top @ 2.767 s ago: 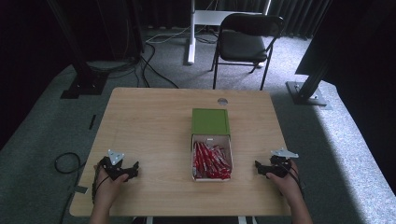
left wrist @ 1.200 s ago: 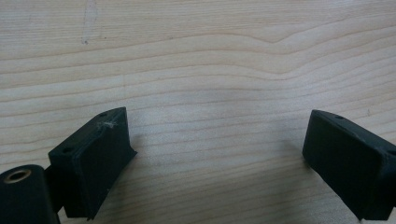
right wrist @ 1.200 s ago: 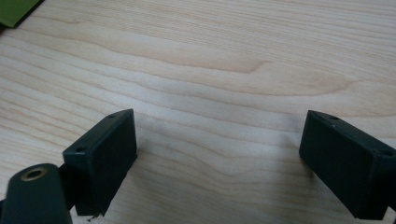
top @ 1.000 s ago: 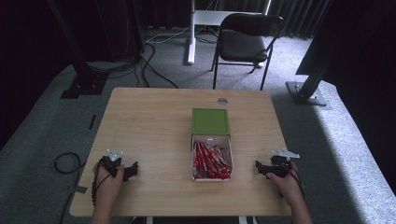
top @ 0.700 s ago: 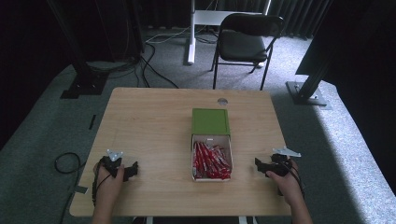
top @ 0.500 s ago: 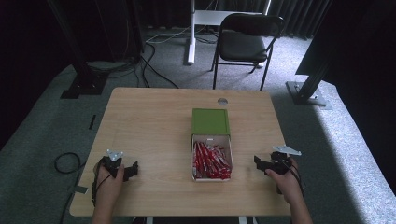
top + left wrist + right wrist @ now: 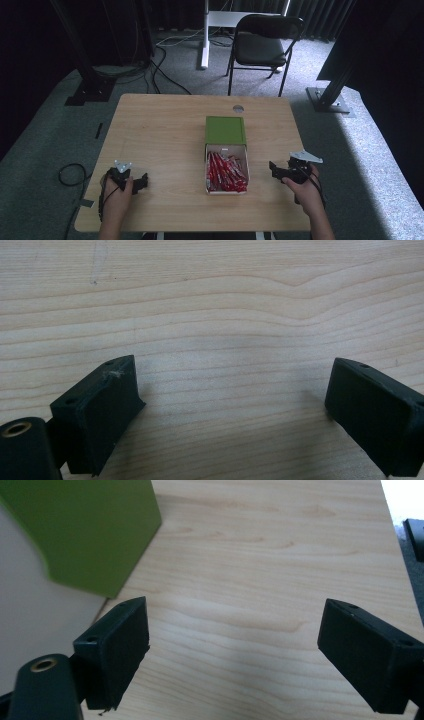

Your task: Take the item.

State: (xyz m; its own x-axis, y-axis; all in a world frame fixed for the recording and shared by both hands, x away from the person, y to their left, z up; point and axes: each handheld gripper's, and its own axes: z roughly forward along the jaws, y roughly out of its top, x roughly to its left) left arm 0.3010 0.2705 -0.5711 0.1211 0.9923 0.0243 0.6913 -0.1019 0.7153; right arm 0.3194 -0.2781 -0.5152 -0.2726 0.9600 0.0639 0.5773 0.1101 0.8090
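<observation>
A green box sleeve [image 7: 225,130] lies at the table's middle, with a white tray [image 7: 209,170] pulled out toward me and holding several red packets [image 7: 226,172]. My left gripper [image 7: 143,181] rests on the wood near the front left, jaws pointing right. In the left gripper view it [image 7: 232,372] stands open over bare wood. My right gripper [image 7: 273,169] hovers right of the tray, jaws pointing at it. In the right gripper view it [image 7: 235,610] is open with nothing between its jaws, the green sleeve [image 7: 85,530] and the white tray wall [image 7: 30,610] at its left.
The wooden table [image 7: 165,130] has a round cable hole [image 7: 238,108] behind the sleeve. A black chair [image 7: 265,42] and a white desk leg [image 7: 204,35] stand beyond the far edge. Black stand bases and cables lie on the grey carpet.
My right gripper has shifted slightly forward and left, toward the tray. The left gripper has hardly moved.
</observation>
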